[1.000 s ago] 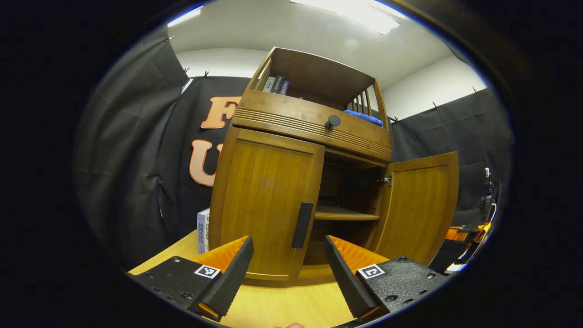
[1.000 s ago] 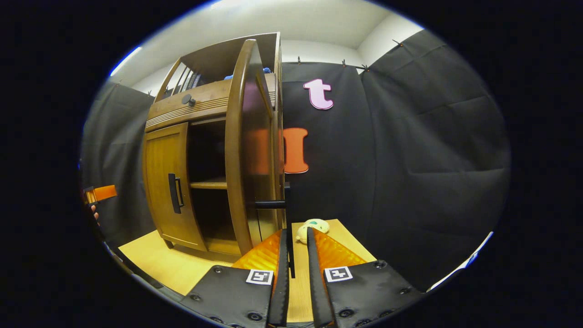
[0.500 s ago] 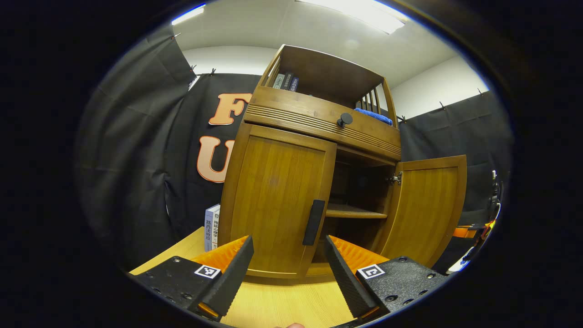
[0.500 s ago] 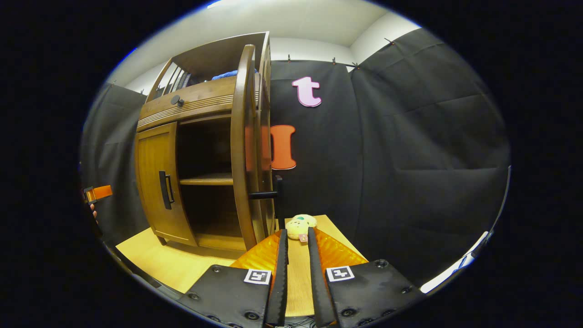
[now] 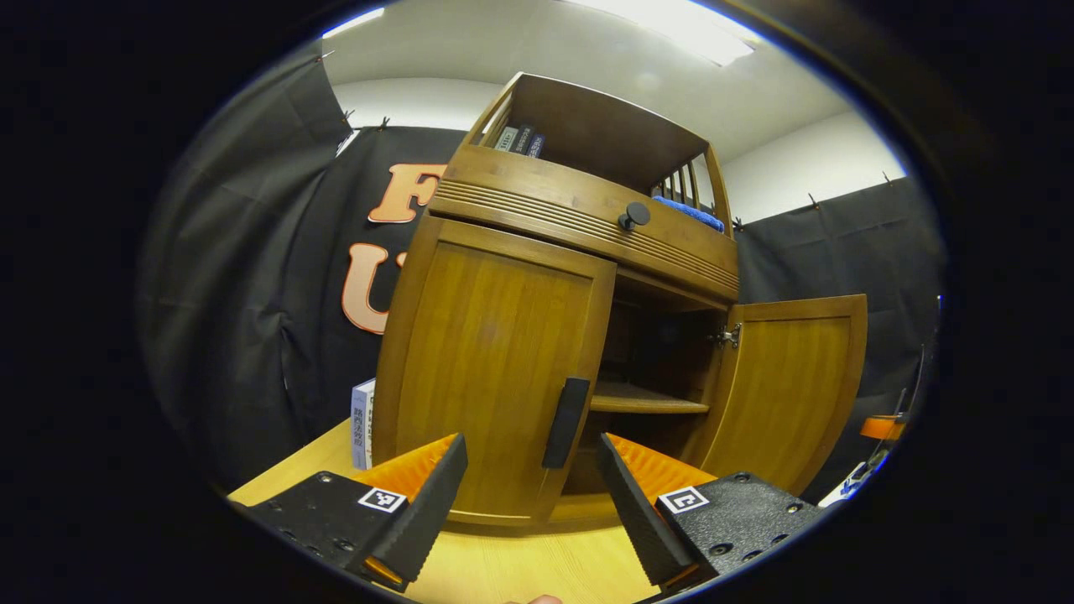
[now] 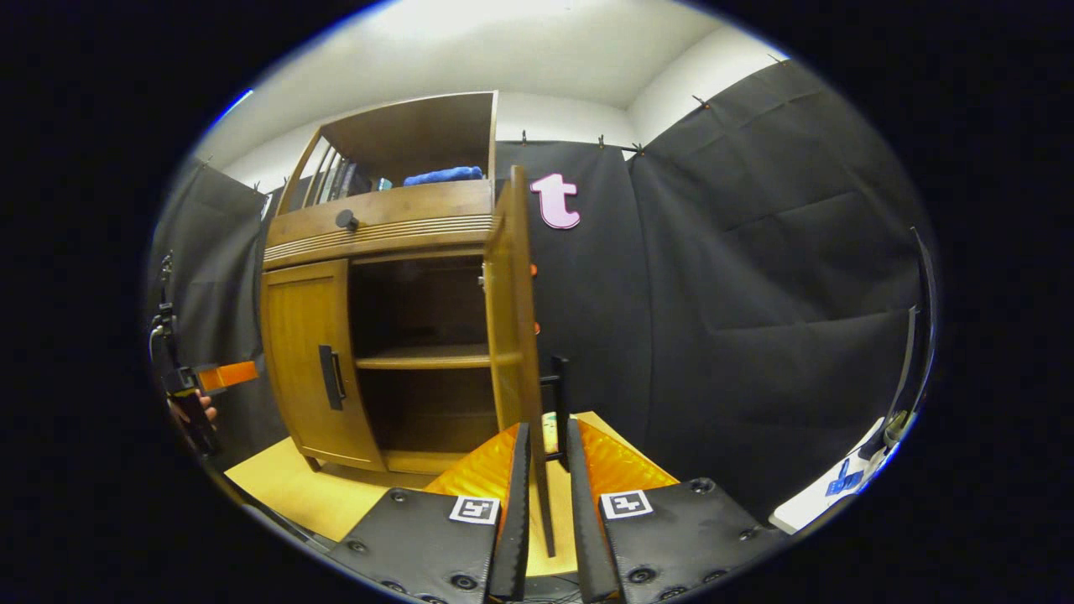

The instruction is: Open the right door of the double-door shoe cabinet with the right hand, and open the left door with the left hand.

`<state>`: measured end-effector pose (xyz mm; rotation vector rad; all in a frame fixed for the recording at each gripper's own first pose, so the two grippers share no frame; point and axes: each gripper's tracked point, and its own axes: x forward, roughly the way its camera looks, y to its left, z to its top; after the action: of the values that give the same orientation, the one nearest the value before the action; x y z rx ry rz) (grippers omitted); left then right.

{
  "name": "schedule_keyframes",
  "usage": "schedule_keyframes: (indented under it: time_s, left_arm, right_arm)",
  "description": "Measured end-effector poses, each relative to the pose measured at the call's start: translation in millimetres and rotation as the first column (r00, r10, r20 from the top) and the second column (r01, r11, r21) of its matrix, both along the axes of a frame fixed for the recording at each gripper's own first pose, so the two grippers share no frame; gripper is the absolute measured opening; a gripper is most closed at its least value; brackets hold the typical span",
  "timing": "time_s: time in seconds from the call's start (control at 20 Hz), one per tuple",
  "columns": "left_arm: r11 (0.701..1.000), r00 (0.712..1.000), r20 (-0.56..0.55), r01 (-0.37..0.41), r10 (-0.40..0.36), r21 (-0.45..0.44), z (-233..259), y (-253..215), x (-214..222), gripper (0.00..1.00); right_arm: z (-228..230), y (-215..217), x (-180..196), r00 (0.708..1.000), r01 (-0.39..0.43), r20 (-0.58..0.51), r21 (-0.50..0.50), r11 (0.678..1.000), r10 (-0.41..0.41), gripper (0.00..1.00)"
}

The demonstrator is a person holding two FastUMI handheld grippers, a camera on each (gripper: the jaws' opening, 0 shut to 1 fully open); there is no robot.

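The wooden shoe cabinet [image 5: 587,218] stands on a light wood table [image 5: 512,570]. Its left door [image 5: 487,369] is closed, with a black handle [image 5: 566,411] on its inner edge. My left gripper [image 5: 530,449] is open, just short of that handle and not touching it. The right door [image 5: 789,390] is swung wide open, baring a shelf [image 5: 646,403]. In the right gripper view that door [image 6: 510,319] appears edge-on, its black handle [image 6: 560,394] just ahead. My right gripper [image 6: 545,436] is shut to a narrow slit, in which the door's thin lower edge shows with gaps on both sides.
Books [image 5: 362,424] stand left of the cabinet. A blue cloth [image 6: 443,174] and more books lie on the top shelf, above a drawer knob [image 5: 635,216]. A plush toy [image 6: 550,419] sits behind the open door. My left gripper [image 6: 226,375] and its hand show at far left.
The right door has swung further open and now lines up edge-on with my right gripper's slit. My left gripper has drawn closer to the left door's handle, still open.
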<state>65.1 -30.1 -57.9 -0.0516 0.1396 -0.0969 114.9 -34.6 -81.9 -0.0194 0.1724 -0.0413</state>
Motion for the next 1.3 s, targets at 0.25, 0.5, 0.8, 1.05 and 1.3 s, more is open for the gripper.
schedule_keyframes:
  time_s: [0.25,0.5,0.8,1.05,1.3]
  left_arm:
    - [0.996,0.999,0.007,0.037,-0.038,0.076,-13.9,-21.2,41.8,0.91]
    - [0.995,0.997,-0.047,0.067,-0.063,0.075,-55.5,-43.5,77.3,0.94]
    - [0.994,0.998,-0.068,-0.002,0.009,0.107,-73.2,-38.3,99.5,0.90]
    - [0.991,0.995,-0.051,-0.075,0.081,0.113,-85.8,-34.7,109.2,0.91]
    - [0.991,0.998,-0.019,-0.060,0.062,0.116,-84.9,-45.4,116.2,0.83]
  right_arm:
    - [-1.8,40.1,-16.2,1.000,0.010,0.010,0.027,1.000,-0.010,0.41]
    - [-7.9,49.9,-32.7,1.000,0.005,-0.012,0.034,0.999,-0.005,0.89]
    - [-21.6,39.4,-49.1,0.997,0.049,-0.062,0.063,0.997,-0.045,0.98]
    - [-17.8,33.4,-50.1,0.996,0.069,-0.065,0.028,0.997,-0.067,0.98]
    - [-17.4,35.2,-49.2,0.995,0.070,-0.070,0.005,0.998,-0.069,0.98]
